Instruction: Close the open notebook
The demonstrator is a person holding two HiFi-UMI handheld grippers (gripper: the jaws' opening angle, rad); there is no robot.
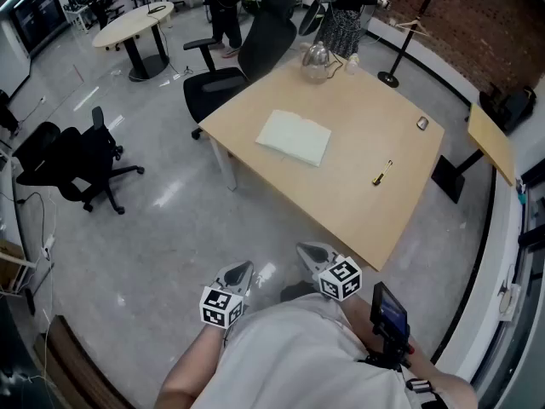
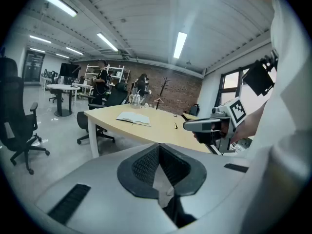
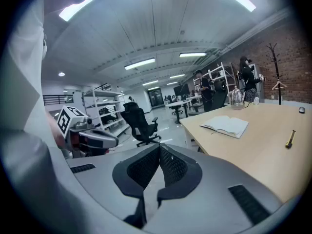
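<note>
— First entry, nearest?
— Left gripper [image 1: 240,271], at 6 o'clock in the head view. It has a grey shell with a marker cube at the rear. Its fingers [image 2: 145,164], with dark ribbed pads, are pressed together with nothing between them. Right gripper [image 1: 306,251], just beside it, is the same build. Its fingers [image 3: 142,167] are likewise closed on nothing. Both are held over the glossy grey floor [image 1: 170,220], short of the surface.

— And the task's thing?
— Notebook [image 1: 295,137], at 12 o'clock from the grippers and well apart from them. It lies open and flat, pale matte pages up, on the light wooden surface [image 1: 366,216], in its left half near the left edge. The rectangular spread's long axis runs roughly 10 to 4 o'clock in the head view. The spine fold crosses it at about 1 to 7 o'clock.

— Further entries?
— Pen [image 1: 382,173], slim, yellow with a dark end, at 4 o'clock of the notebook and apart from it. It lies about 1 to 7 o'clock.
— Small grey object [image 1: 422,123], farther right near the edge; kind unclear.
— Jug [image 1: 316,62], clear glass, rounded, at the far edge, 12 o'clock of the notebook.
— Chair [image 1: 243,58], black, office type, against the far left side.
</note>
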